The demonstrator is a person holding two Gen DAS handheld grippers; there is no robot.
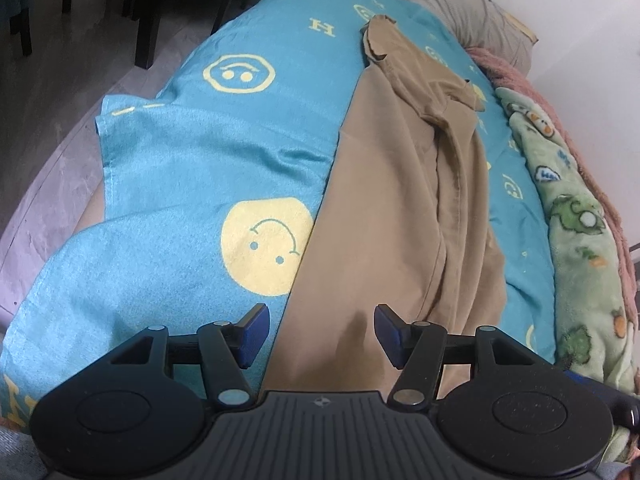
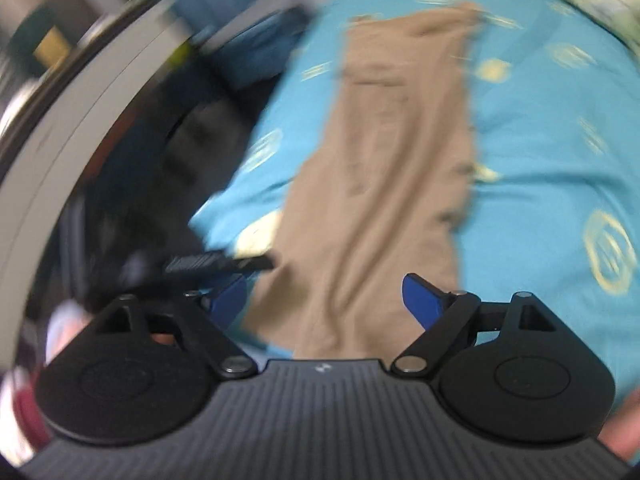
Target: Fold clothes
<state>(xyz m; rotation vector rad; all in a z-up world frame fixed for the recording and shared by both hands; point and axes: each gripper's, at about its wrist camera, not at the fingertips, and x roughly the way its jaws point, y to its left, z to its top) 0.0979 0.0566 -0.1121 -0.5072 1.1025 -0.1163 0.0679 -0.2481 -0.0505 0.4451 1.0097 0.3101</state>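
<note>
Slippage threatens: left gripper [image 1: 320,334] and right gripper [image 2: 326,300] both gape wide, empty, over the tan garment [image 1: 384,240]; at twelve o'clock its bunched end may drag the blue sheet [image 1: 192,184].

The left gripper [image 1: 320,330], fingers [image 1: 253,330] spread, hovers over tan trousers [image 1: 384,216] on a smiley-print blue sheet [image 1: 208,168].

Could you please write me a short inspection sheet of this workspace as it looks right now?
Surface: blue smiley-print sheet, wrinkled.
Job's things: tan garment lying lengthwise on the sheet, part folded along one side.
Clutter: green cartoon blanket, pink blanket and grey pillow along the far edge.
Tongs: left tongs open over the garment's near end; right tongs open, view blurred.
Cables: nothing seen.
Surroundings: dark chair legs on grey floor.
</note>
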